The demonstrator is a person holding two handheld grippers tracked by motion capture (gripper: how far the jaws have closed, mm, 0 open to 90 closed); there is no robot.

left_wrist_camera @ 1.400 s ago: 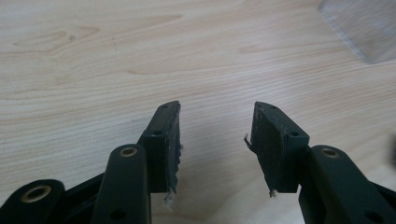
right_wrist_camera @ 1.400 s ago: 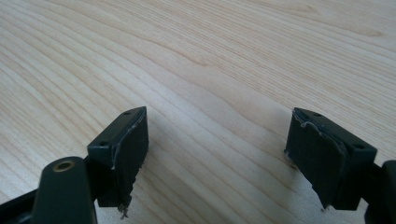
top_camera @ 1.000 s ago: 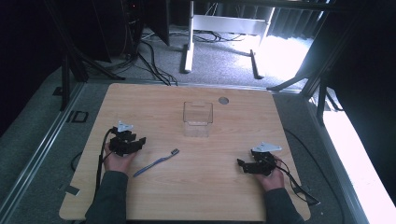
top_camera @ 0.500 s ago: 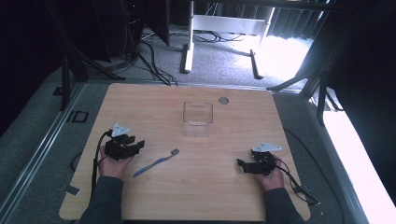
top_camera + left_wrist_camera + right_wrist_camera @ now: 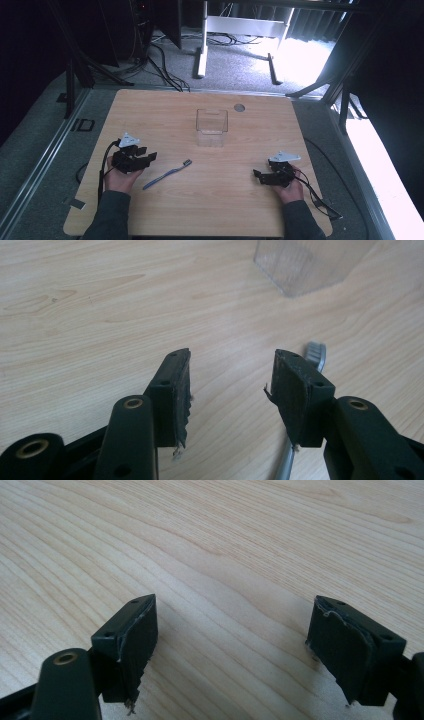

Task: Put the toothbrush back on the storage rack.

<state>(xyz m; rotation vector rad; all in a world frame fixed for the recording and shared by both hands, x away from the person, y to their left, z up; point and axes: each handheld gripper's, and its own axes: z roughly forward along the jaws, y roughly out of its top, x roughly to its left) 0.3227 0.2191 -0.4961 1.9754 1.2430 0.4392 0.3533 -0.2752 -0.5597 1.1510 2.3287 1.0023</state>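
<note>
Left gripper view: left gripper (image 5: 232,385) jaws spread | toothbrush (image 5: 316,354) partly hidden behind one jaw, apparently untouched | right gripper (image 5: 232,640) spread

Left tool (image 5: 150,157) just beside toothbrush (image 5: 167,174), clear box (image 5: 212,126) beyond, right tool (image 5: 258,175) apart

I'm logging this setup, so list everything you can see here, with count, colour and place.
toothbrush: one, blue handle with grey head, lying flat on the table just right of the left gripper
box: one, clear, upright at the middle of the table
disc: one, grey, set in the table near its far edge
table: one, light wood
cables: several, black, on the grey floor beyond the table
stand: one, white, on the floor at the back
left gripper: one, black, jaws open, at the table's left
right gripper: one, black, jaws open, at the table's right
hands: two, grey sleeves, near edge
</note>
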